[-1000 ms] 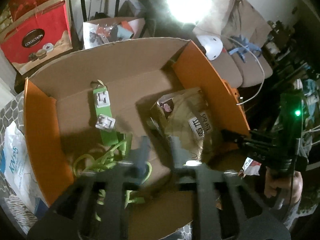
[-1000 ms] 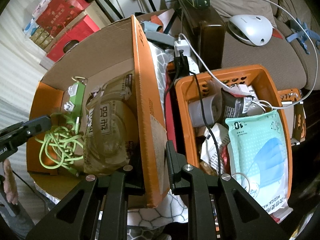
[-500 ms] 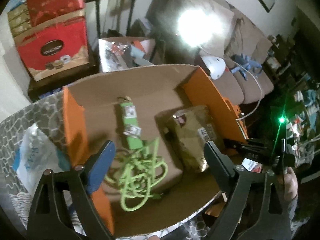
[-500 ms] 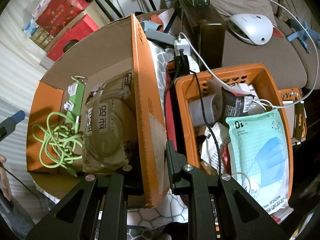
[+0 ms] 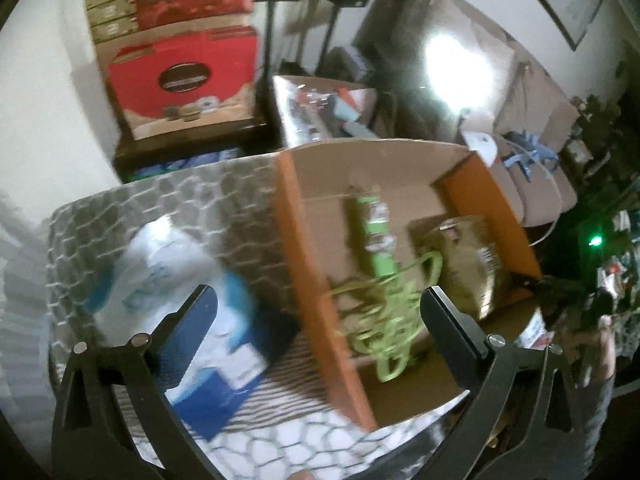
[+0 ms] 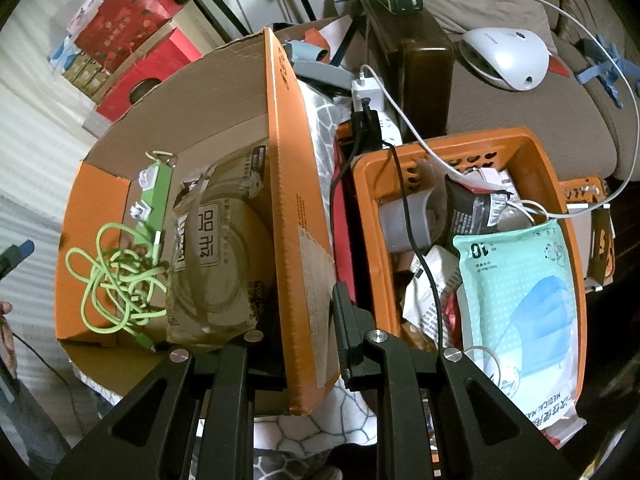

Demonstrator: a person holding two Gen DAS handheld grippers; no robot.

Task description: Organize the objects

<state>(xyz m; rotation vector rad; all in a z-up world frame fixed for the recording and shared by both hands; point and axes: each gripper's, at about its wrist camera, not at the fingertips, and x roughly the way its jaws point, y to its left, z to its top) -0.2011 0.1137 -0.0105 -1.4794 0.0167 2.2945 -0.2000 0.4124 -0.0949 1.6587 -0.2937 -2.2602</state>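
The left gripper (image 5: 318,308) has its jaws opening, already spread wide, with nothing caught between them. Framed in the gap, lower down, are the orange left wall of the cardboard box (image 5: 312,280) and the patterned cloth (image 5: 224,208) on which it stands. The left finger (image 5: 192,328) hangs over a white and blue plastic packet (image 5: 188,304) that lies on the cloth outside the box; the right finger (image 5: 448,328) hangs over the box interior, just beside the tangle of green cable (image 5: 384,320). This view is blurred, so finer detail is lost.

The right gripper (image 6: 308,320) is clamped on the right wall of the cardboard box (image 6: 288,208), one finger inside the box and the other finger (image 6: 348,328) outside (the wall stands upright between them).

Inside the box the green cable (image 6: 120,280) lies loosely coiled on the floor near the left wall, leading up to a green strip (image 6: 154,200) with two white plugs on it. Just beside it, filling the right half, rests a tan packet (image 6: 224,256) with printed characters.

Beyond the gripped wall sits an orange basket (image 6: 540,168), crowded with wrappers, a grey roll and a pale green mask packet (image 6: 520,288) that overhangs its near rim. A black cord (image 6: 416,240) runs into the basket.
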